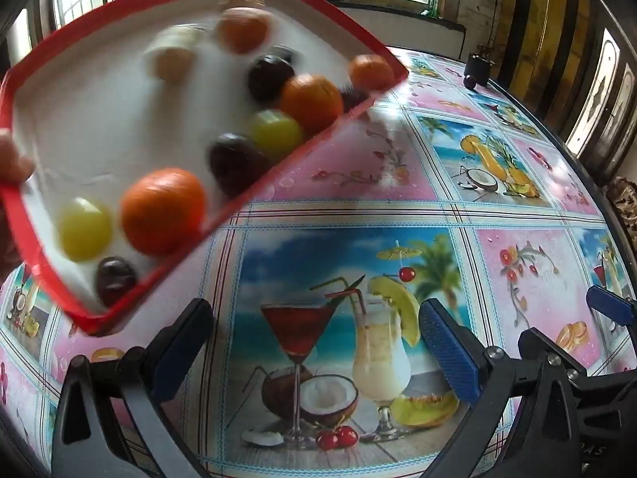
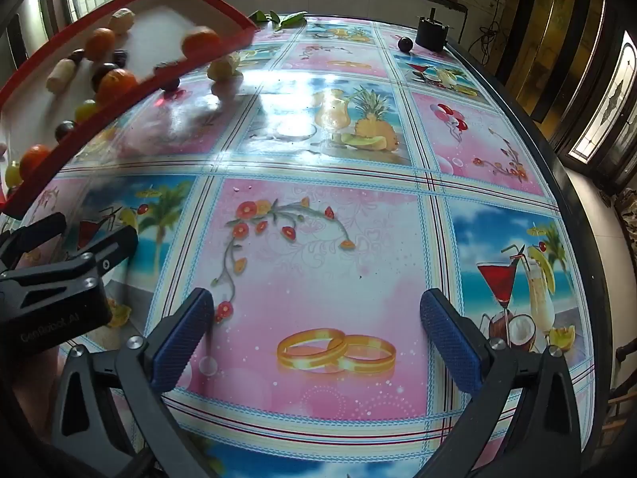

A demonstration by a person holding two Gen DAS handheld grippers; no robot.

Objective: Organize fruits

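With the fruits sliding along the tilted red tray [image 1: 131, 8] at upper left, keep both the left gripper [image 1: 316, 348] and right gripper [image 2: 316, 344] fingers spread and empty, low over the surface [image 2: 358, 167], until the fruits settle.

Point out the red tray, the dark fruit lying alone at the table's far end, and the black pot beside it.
red tray [image 1: 302, 159], left wrist view, lower rim.
dark fruit [image 2: 405, 44], right wrist view, centre.
black pot [image 2: 430, 38], right wrist view, side wall.
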